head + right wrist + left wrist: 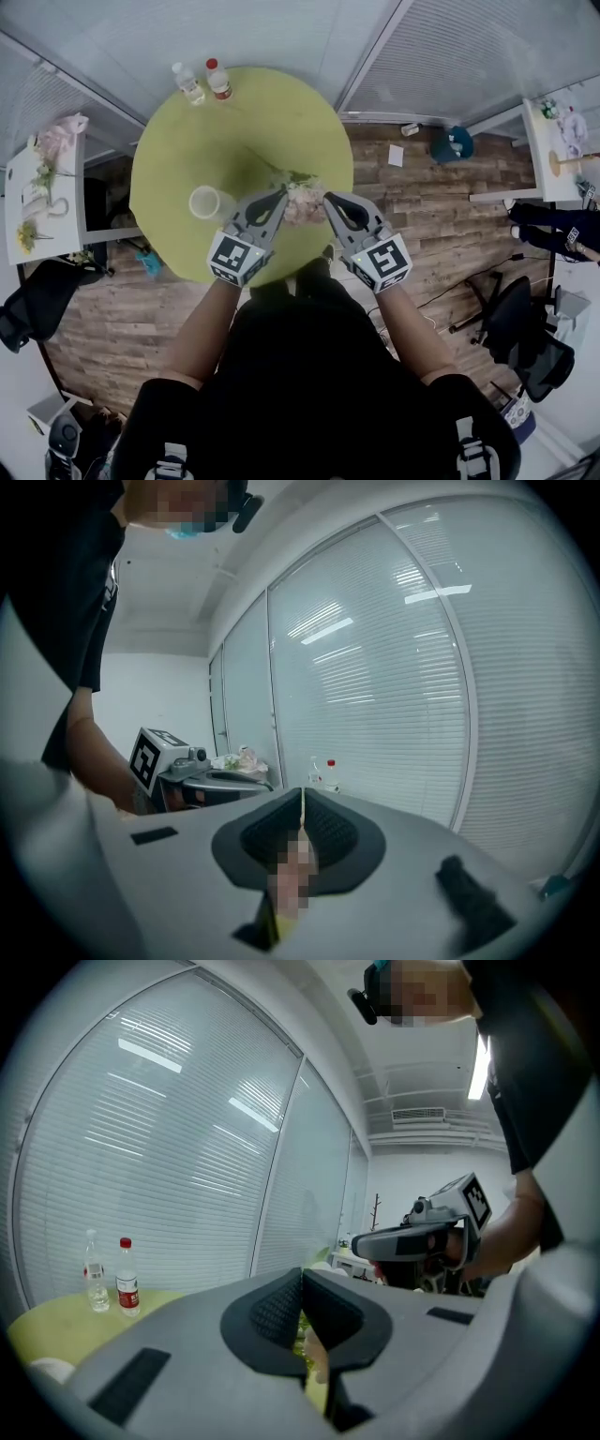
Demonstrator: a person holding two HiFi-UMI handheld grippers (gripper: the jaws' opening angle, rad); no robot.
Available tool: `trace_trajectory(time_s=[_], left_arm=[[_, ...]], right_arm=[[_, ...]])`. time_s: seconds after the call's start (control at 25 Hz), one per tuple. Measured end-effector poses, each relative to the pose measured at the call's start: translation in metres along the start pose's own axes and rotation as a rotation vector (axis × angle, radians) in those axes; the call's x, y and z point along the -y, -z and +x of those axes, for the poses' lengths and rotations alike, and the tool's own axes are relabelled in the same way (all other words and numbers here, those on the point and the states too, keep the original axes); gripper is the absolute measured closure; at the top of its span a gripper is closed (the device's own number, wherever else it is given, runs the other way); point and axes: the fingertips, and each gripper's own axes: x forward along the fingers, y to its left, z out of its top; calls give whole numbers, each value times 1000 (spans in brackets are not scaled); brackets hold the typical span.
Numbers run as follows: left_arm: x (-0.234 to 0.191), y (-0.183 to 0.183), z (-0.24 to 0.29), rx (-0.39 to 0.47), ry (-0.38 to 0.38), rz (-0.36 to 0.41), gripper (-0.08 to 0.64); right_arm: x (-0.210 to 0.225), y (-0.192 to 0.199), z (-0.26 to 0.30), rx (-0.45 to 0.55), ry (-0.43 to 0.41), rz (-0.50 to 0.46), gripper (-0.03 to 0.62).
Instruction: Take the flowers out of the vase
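**Head view.** The only markings are the black-and-white square codes on the cubes of both tongs. The red-capped bottle [218, 81] has a red label, but its print is too small to read. It stands beside a clear bottle [188, 84] at the upper edge of the round yellow-green tabletop [169, 178]. The white vase [208, 202] stands at the tabletop's left of centre. The flowers [303, 199] are outside it, to its right near the frame's centre, between the tips of the left tongs [278, 197] and the right tongs [330, 200]. A white side table [19, 202] at far left carries more blooms. Another white table [539, 159] is at upper right, with an office chair [525, 328] below it.

**Left gripper view.** The left tongs [301, 1283] are pressed together at the tips. Pale pink and green show in the slit beneath them, and I cannot tell whether a stem is nipped there. Both bottles stand at lower left, the red-capped bottle [127, 1279] to the right of the clear one. The right tongs [361, 1241] reach in from the right.

**Right gripper view.** The right tongs [302, 803] are pressed together, with only a thin yellow line between the pads. At left the flowers [239, 759] sit just above the left tongs [267, 785]. The bottles show small behind, against the blinds [394, 696].
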Motion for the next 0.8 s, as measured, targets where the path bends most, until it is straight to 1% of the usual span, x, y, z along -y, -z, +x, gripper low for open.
trace_trajectory(time_s=[0.32,0.56,0.8], left_arm=[[-11,47,7,-51,-9,-7,549],[-21,88,7,-121,-32,-20,549],[-29,134,4,-201,-50,-30,548]], right_arm=[[-8,43,25,-76,-34,30,572],[-18,67,40,-125,-50,28,572],[-28,93,49,-173,-60,45,572]])
